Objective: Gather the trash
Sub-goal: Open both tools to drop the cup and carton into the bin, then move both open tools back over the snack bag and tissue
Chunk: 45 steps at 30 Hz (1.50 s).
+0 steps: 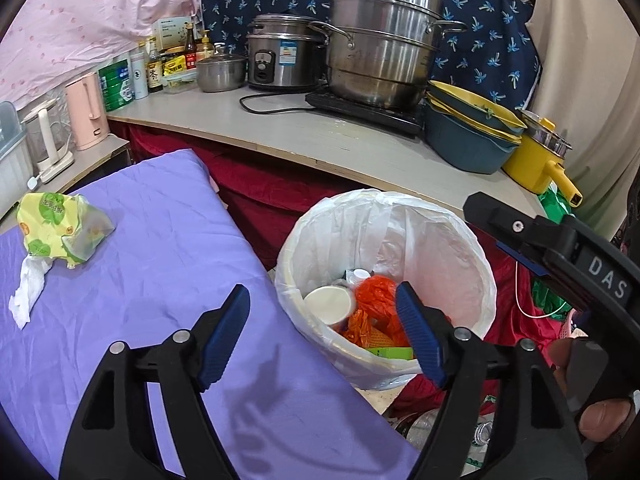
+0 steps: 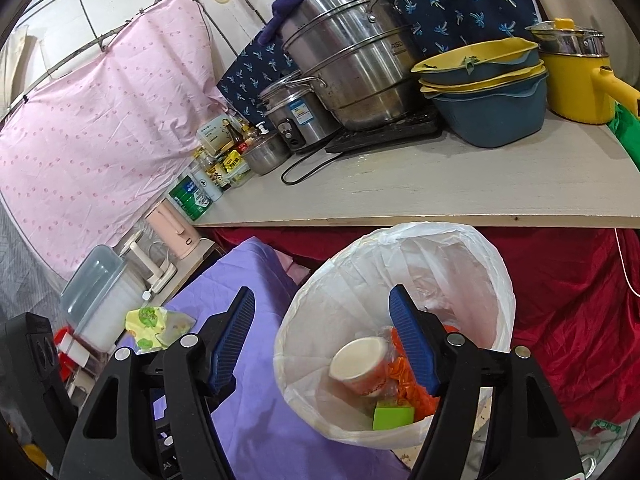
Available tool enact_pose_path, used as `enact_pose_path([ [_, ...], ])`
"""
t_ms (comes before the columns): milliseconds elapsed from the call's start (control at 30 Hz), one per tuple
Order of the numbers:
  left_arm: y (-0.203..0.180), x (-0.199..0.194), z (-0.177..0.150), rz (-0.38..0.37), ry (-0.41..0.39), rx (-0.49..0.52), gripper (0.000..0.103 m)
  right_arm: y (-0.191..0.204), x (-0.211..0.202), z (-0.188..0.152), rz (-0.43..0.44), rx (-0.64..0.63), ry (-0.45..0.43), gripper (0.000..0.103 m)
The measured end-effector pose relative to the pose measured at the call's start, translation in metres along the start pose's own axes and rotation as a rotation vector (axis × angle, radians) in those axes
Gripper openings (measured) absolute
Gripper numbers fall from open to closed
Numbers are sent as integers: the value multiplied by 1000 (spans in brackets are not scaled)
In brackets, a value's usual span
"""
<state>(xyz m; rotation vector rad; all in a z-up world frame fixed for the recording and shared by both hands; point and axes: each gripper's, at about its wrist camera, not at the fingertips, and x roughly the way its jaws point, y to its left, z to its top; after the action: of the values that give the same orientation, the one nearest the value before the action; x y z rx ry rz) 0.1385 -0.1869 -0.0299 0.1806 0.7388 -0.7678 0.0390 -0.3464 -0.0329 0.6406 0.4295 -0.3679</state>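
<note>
A bin with a white liner [image 1: 472, 248] stands beside a table covered in purple cloth [image 1: 160, 240]. In it lie a paper cup [image 1: 330, 304], an orange plastic bag [image 1: 376, 300] and a green box [image 1: 390, 353]. A crumpled yellow-green wrapper [image 1: 60, 224] and a white tissue [image 1: 30, 292] rest on the cloth at the far left. My left gripper [image 1: 321, 290] hangs open over the bin's near rim, nothing between its blue pads. My right gripper [image 2: 321, 291] is open and empty above the same bin [image 2: 304, 320], over the cup [image 2: 360, 364]. The wrapper [image 2: 154, 326] lies to its left.
Behind the bin runs a counter [image 1: 320, 140] with a steel steamer pot [image 1: 380, 40], a rice cooker [image 1: 280, 56], stacked basins [image 1: 468, 128], a yellow pot [image 1: 536, 160] and bottles. A pink kettle [image 1: 86, 112] stands left. Red cloth [image 2: 560, 320] hangs below the counter.
</note>
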Motion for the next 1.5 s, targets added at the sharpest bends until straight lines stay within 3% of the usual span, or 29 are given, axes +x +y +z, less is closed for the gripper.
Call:
enact_pose_path([
  [167,12,-10,-2,24,-13,-17,81,11,-7,-3,14,-17,-1,69],
  [700,89,-50,-8,130,-57,-123,82,83,-2,-18,92,-110,33,69],
  [1500,252,-96,-37,338,-74,-278,89,224,71,-79,227,-229,177,69],
])
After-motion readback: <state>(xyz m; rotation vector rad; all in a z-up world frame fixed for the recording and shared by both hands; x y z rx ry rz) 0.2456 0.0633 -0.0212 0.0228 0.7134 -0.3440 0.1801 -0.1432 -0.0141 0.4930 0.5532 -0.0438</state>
